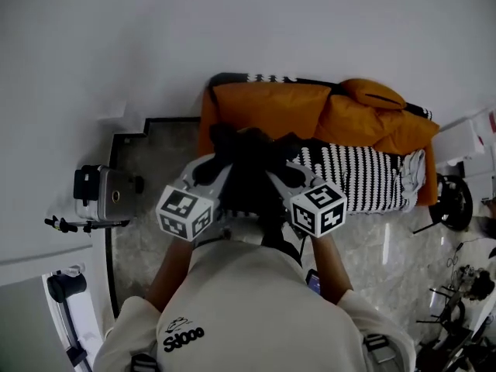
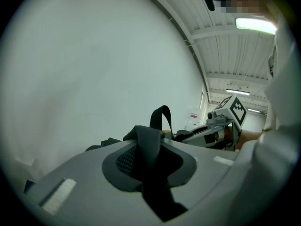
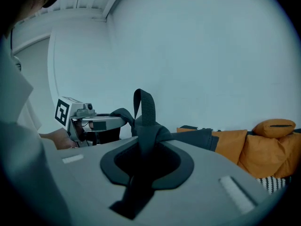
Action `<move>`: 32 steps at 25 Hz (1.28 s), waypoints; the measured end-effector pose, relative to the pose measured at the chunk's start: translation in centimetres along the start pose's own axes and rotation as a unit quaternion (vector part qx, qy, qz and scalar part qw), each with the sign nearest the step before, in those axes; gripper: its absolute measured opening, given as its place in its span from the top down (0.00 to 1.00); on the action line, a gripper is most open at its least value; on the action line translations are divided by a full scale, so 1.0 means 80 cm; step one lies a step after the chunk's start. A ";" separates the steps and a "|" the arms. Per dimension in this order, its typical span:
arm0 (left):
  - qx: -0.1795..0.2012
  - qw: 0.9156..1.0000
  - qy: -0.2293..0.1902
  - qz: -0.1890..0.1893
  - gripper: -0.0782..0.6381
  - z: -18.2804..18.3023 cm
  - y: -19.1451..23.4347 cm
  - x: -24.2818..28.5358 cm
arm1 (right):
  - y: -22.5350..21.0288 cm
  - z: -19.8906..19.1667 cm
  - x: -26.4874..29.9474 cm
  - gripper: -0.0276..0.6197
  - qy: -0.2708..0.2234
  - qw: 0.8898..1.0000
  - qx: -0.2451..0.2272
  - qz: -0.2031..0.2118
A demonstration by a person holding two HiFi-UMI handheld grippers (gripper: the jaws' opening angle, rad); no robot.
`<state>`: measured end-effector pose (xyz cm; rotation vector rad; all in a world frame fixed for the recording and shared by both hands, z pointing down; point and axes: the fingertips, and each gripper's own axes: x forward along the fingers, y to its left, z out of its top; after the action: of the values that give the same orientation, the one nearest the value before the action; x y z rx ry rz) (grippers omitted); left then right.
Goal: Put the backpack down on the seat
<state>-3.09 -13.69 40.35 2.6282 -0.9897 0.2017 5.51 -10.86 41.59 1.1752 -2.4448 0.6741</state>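
A black fabric backpack (image 1: pixel 248 169) is held aloft between the two grippers, just in front of an orange upholstered sofa (image 1: pixel 263 111); its thin carry loop (image 3: pixel 143 105) is pointed upward, while its long axis cannot be judged from above. The left gripper (image 1: pixel 208 169) is nearly closed, pinched on a padded black strap (image 2: pixel 146 145); the right gripper (image 1: pixel 291 170) is likewise clamped on the other black strap (image 3: pixel 146 140). On the sofa, orange cushions (image 1: pixel 372 115) and a black-and-white striped blanket (image 1: pixel 356 177) are lying.
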 end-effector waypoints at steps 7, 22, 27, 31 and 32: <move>-0.028 0.998 0.008 0.056 0.80 -0.007 -0.005 0.028 | -0.032 -0.007 0.000 0.87 0.033 0.998 -0.016 0.047; -0.051 0.994 0.042 0.084 0.80 -0.032 0.021 0.089 | -0.101 -0.011 0.040 0.86 0.071 0.994 -0.016 0.076; -0.065 0.991 0.062 0.098 0.80 -0.063 0.044 0.107 | -0.122 -0.034 0.071 0.86 0.096 0.992 -0.022 0.078; -0.067 0.990 0.072 0.103 0.80 -0.082 0.057 0.125 | -0.139 -0.053 0.088 0.86 0.115 0.991 -0.014 0.073; -0.068 0.989 0.074 0.104 0.80 -0.087 0.060 0.130 | -0.143 -0.057 0.091 0.86 0.119 0.990 -0.009 0.071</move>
<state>1.44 -21.07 50.58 2.3489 -1.1796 0.3593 10.73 -19.18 52.00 0.8637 -2.3406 0.7824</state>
